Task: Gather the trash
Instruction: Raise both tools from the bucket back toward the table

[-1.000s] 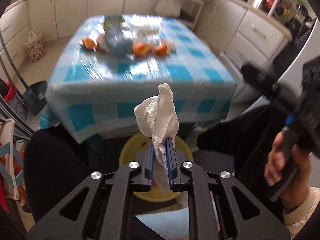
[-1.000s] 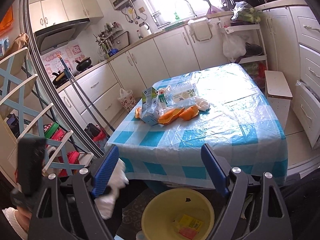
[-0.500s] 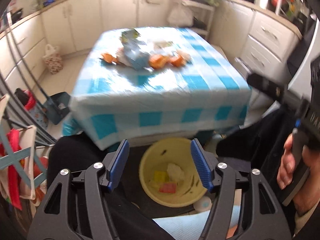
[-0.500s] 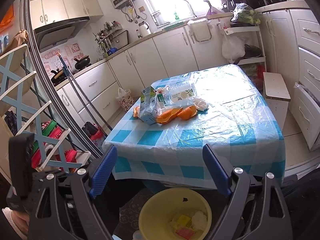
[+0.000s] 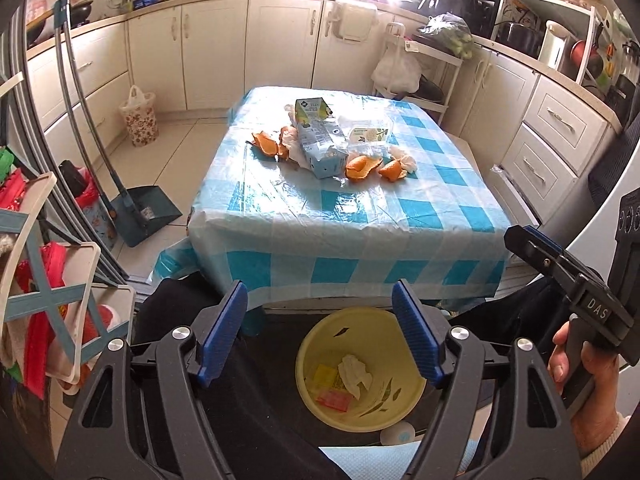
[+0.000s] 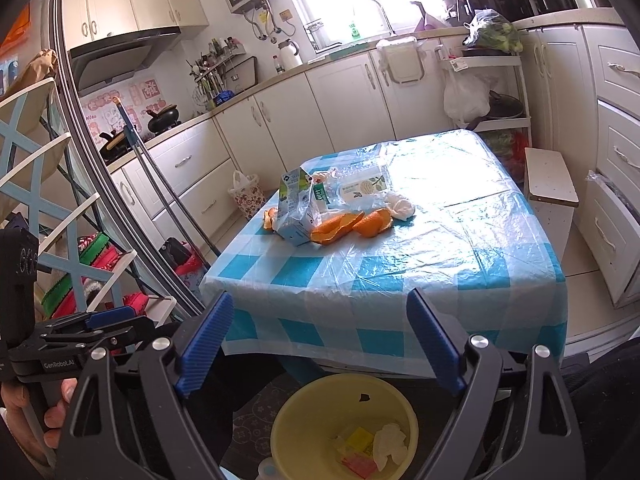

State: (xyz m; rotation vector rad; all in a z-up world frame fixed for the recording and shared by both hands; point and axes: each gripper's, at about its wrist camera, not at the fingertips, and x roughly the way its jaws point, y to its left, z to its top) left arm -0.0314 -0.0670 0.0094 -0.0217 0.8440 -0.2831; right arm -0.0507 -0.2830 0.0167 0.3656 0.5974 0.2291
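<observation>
1. A kitchen is lined with white cabinets (image 5: 212, 48).
2. The table (image 5: 360, 216) is covered by a blue-checked cloth.
3. A carton (image 5: 318, 136) is laid lengthwise, spout away.
4. The tissue (image 5: 354, 374) is seen in the yellow bin (image 5: 404, 344).
5. The left gripper (image 5: 320, 334) is opening, empty; the right gripper (image 6: 320, 344) is held spread, empty.

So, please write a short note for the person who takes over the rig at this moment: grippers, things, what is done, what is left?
Left gripper: jaws opening, nothing between them.
Right gripper: open, empty.
Yellow bin on the floor before the table holds a white tissue and small wrappers.
Left on the table: carton, orange peels, plastic package, crumpled tissue.
</observation>
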